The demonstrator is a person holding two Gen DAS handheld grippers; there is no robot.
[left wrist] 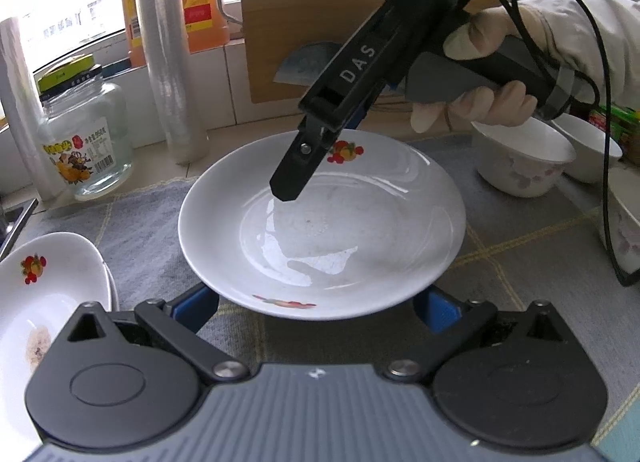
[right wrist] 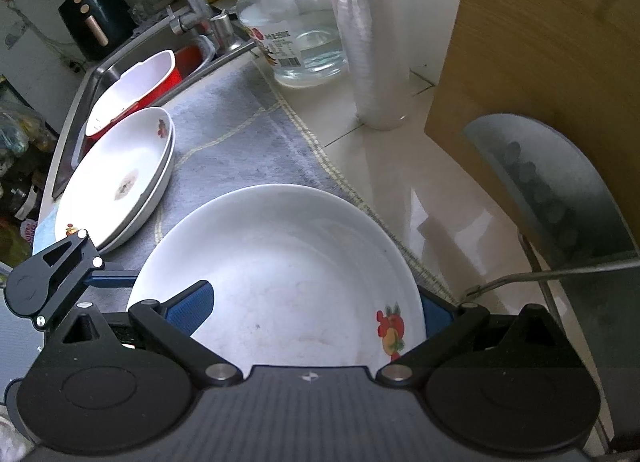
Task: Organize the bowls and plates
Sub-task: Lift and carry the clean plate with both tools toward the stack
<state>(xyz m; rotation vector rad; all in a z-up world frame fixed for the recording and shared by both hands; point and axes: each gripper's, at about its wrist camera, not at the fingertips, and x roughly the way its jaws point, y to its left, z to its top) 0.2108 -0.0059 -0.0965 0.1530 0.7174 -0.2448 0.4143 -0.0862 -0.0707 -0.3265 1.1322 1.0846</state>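
A white plate with fruit prints [left wrist: 352, 230] is held above the grey mat, also seen in the right wrist view [right wrist: 280, 262]. My right gripper [right wrist: 316, 310] grips its far rim, one finger [left wrist: 294, 166] over the plate, the other under it. My left gripper [left wrist: 316, 308] is open with its blue pads spread under the plate's near edge. A stack of two similar plates [right wrist: 120, 178] lies at the left by the sink, also in the left wrist view [left wrist: 44, 302]. White bowls [left wrist: 524, 158] stand at the right.
A glass jar [left wrist: 84, 134], cling-film rolls [left wrist: 172, 58], oil bottles and a wooden cutting board [right wrist: 540, 62] with a cleaver [right wrist: 560, 190] line the back wall. The sink [right wrist: 96, 78] holds a white bowl on a red basin. A grey mat [right wrist: 240, 134] covers the counter.
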